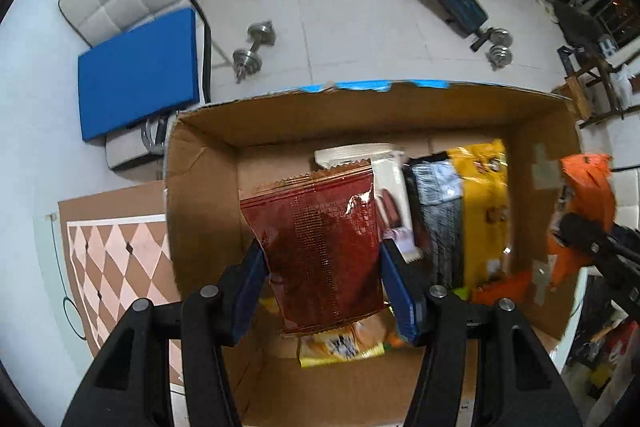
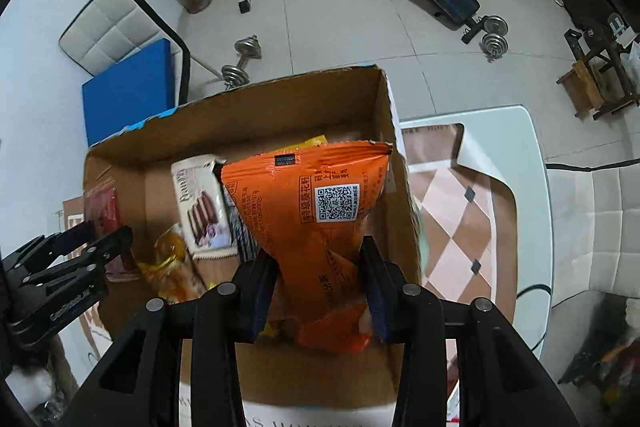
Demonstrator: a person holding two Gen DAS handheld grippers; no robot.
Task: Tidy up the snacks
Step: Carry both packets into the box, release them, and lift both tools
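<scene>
1. The left gripper (image 1: 322, 277) was clenched on a dark red snack packet (image 1: 320, 251), its blue pads pressing the two sides of the packet, which hung down over the cardboard box (image 1: 200, 187).
2. The right gripper (image 2: 320, 291) was clenched on an orange snack bag (image 2: 316, 227); the bag was squeezed narrow between the pads and hung over the right end of the same box (image 2: 384, 131).
3. Directly under the left gripper, on the box floor, lay a yellow-orange packet (image 1: 340, 345).
4. Beyond the red packet, a white packet with a chocolate picture (image 1: 390, 195) leaned in the box, and to the right of it stood a black and silver packet (image 1: 438, 211) and a yellow bag (image 1: 484, 203), touching each other.
5. In the right wrist view, the white packet (image 2: 202, 203) was to the left of the orange bag, and the yellow-orange packet (image 2: 174, 263) lay nearer to the left gripper (image 2: 108, 239).
6. The box stood on a white table (image 2: 532, 163) with a brown and pink diamond mat (image 1: 116, 267).
</scene>
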